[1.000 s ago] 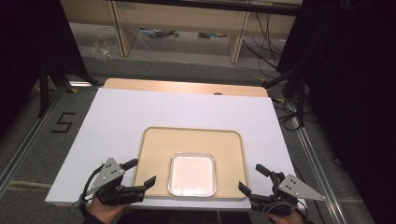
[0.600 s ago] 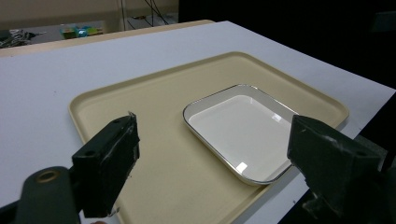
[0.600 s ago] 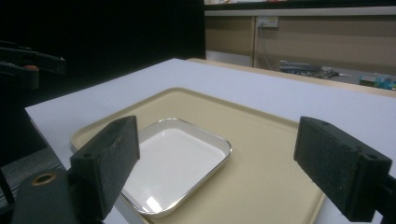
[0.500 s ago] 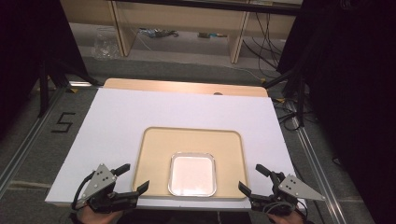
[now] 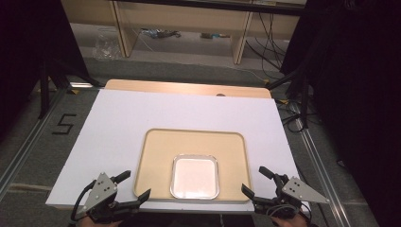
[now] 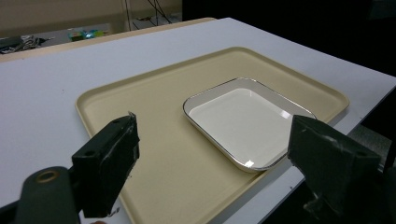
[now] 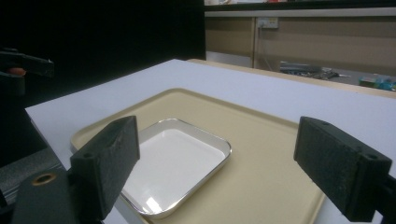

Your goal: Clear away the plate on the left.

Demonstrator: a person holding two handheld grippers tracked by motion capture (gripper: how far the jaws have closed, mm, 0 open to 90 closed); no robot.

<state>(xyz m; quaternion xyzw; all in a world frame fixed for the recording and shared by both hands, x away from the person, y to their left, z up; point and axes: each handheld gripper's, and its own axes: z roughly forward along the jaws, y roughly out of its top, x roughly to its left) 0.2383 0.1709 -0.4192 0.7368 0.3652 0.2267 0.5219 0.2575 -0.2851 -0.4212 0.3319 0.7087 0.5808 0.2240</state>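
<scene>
While both grippers hang at the near edge of the table, nothing is held, and the work looks to be at its start.

Left gripper (image 5: 133,188): jaws spread wide and empty, just off the near left corner of the beige tray (image 5: 156,156), aimed across it.

Tray: lies flat on the white tabletop (image 5: 118,118), near the front edge.

White dish (image 5: 194,177): a shallow square dish with a silvery rim, sits in the near middle of the tray, between the two grippers, touched by neither.

Right gripper (image 5: 255,182): jaws likewise parted with nothing between them, just beside the tray's near right corner.

Step in hand, as I judge it: approaching the dish. Its rim is low and thin, so come in level, one jaw under the lip and one over, and close gently so it does not skid on the tray.

Room: wooden shelving (image 5: 184,23) and loose cables (image 5: 269,33) behind the table, grey carpet marked with a 5 (image 5: 64,124) at left, dark curtains (image 5: 364,94) on both sides.
</scene>
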